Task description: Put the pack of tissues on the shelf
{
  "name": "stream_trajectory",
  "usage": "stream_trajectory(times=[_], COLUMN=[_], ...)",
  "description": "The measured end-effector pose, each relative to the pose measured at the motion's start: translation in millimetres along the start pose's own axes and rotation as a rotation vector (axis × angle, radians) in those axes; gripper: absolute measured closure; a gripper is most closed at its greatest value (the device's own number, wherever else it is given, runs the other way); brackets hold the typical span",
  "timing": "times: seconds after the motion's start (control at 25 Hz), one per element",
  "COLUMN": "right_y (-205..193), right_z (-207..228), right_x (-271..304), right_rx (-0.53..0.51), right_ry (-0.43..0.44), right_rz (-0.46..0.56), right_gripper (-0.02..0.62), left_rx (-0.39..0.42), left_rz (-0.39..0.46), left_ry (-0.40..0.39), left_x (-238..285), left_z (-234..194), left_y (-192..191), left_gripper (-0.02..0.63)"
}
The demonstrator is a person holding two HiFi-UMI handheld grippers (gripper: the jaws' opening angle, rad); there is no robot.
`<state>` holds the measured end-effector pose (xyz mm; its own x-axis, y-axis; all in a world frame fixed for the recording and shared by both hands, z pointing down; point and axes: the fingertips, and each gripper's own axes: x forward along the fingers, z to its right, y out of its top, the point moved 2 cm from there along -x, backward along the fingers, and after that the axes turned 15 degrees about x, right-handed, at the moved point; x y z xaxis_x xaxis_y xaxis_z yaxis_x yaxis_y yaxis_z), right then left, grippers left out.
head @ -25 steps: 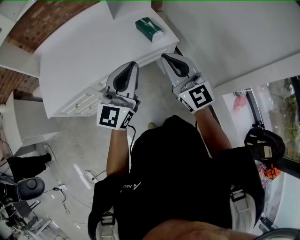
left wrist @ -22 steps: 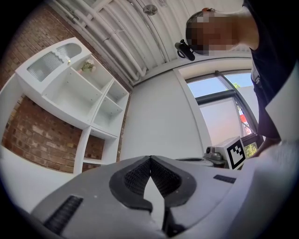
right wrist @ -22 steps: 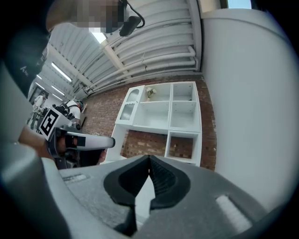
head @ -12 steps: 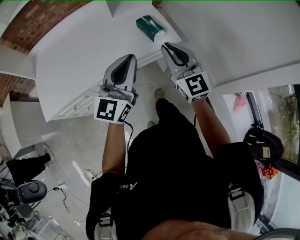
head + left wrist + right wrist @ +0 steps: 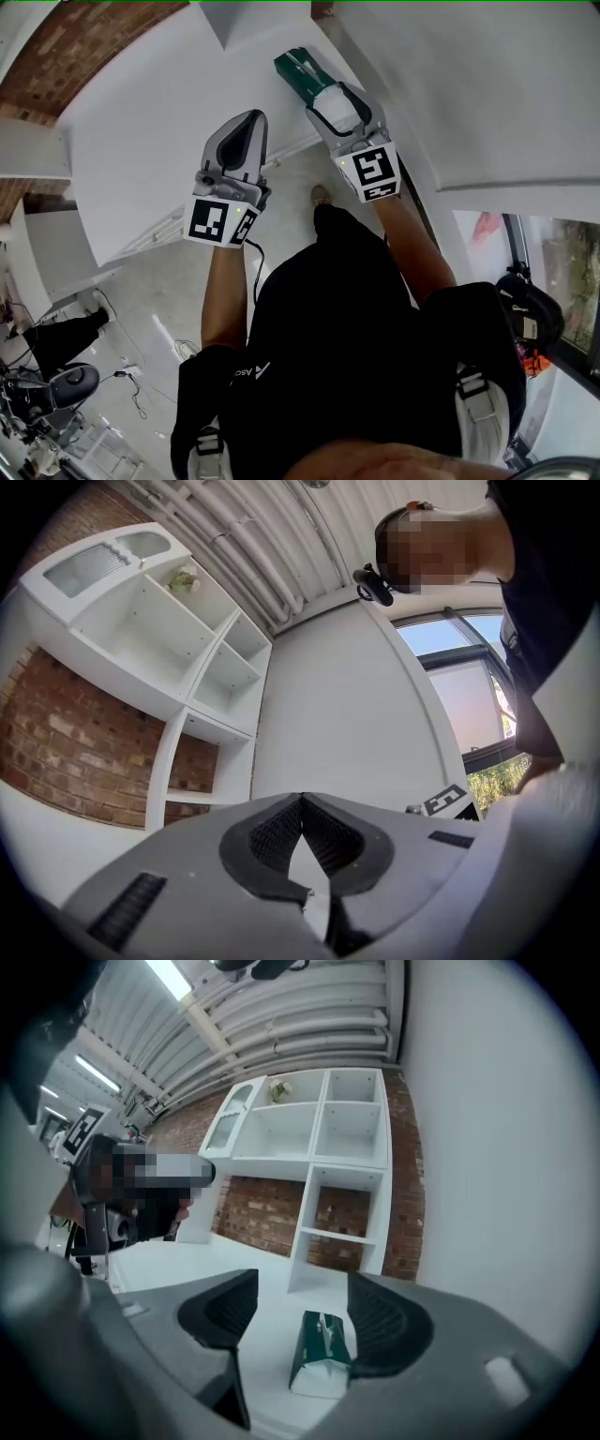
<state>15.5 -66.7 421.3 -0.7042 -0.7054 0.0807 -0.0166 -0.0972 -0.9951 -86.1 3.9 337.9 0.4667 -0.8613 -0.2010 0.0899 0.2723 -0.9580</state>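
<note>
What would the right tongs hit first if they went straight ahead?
Likely the tissue pack, lying on the counter in the gap of the right tongs, whose jaws are opening and don't press it.

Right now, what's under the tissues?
The tissues lie flat on the white counter, which is bare around them. Anything directly beneath them is covered by the tissues themselves.

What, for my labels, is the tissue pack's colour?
The pack is dark green with a white end; clearest in the right gripper view.
</note>
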Motion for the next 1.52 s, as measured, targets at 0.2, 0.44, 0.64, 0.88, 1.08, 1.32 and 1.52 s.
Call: stream_trajectory(times=[0.2,0.44,0.64,0.88,1.08,1.32,1.52], right_y=[-41,-89,-127,-155,-162,-157,-141], right_z=[35,71,82,87,89,91,95], right_x=[42,83,104,118,118,115,110], right_rx=[0.015,0.042,0.050,0.063,0.052,0.036,0.037], right_ry=[0.005,0.022,0.046,0.051,0.039,0.023,0.010], right_rz=[-0.102,-0.228,-0.363,-0.456,-0.462,-0.433,-0.379], right_gripper=[0.251,0.187,0.156,0.156,0.240,0.341,0.360], left_rx=[0.002,0.014,0.016,0.007,-0.004,-0.020,-0.017], left_rz=[-0.027,-0.070,-0.106,-0.132,-0.137,-0.140,-0.126], left_ry=[0.018,0.045,0.060,0.045,0.013,-0.015,-0.031], left_x=[46,87,110,124,130,130,134], left_z=[-20,-39,-50,-59,-64,-70,-74], left_y=[-24,-51,-68,-79,-85,-89,-90], left_gripper=[0.607,0.607,0.607,0.607,0.607,0.607,0.607])
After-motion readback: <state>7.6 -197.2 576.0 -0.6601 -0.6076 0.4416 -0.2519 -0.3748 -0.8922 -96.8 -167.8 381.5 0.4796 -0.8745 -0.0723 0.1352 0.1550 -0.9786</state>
